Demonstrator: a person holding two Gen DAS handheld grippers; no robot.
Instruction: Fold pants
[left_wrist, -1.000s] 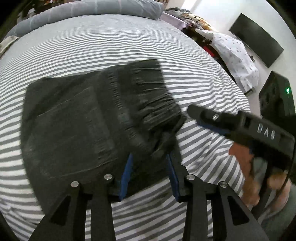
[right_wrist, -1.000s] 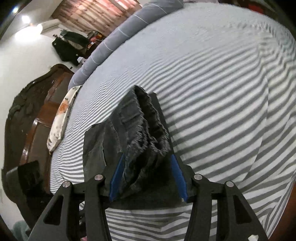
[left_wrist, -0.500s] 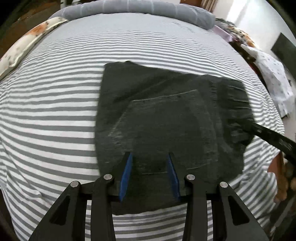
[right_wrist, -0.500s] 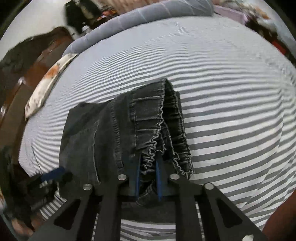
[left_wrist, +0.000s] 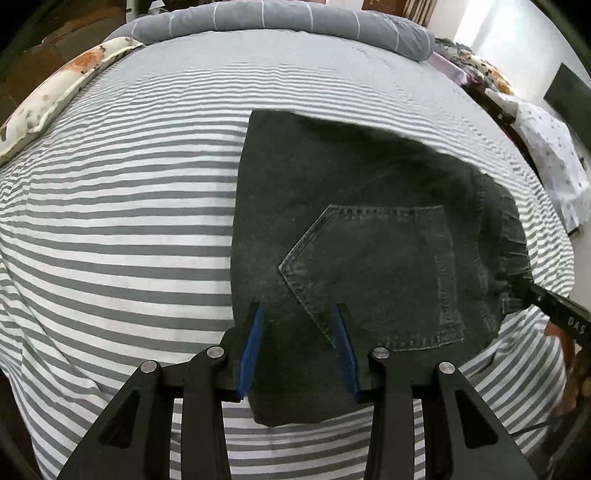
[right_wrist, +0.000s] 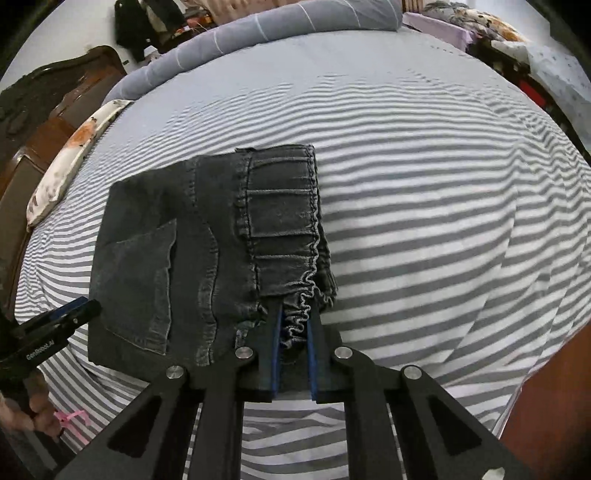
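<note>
Dark grey denim pants (left_wrist: 369, 229) lie folded into a compact rectangle on the striped bed, back pocket up. My left gripper (left_wrist: 299, 306) is open, its blue-padded fingers spread over the near left edge of the pants. My right gripper (right_wrist: 295, 314) is shut on the gathered elastic waistband (right_wrist: 284, 229) at the near right corner of the pants (right_wrist: 155, 258). The right gripper also shows at the right edge of the left wrist view (left_wrist: 546, 299), and the left gripper at the left edge of the right wrist view (right_wrist: 62, 317).
The bed has a grey-and-white striped sheet (left_wrist: 110, 221) with a grey bolster (left_wrist: 277, 18) at the far end and a floral pillow (left_wrist: 62, 85) at the left. A dark wooden headboard (right_wrist: 55, 107) and cluttered furniture (left_wrist: 535, 129) flank the bed.
The right gripper closed on the waistband and the bunched waist end now lies flatter. The left gripper shifted left along the near edge of the pants and stays open.
</note>
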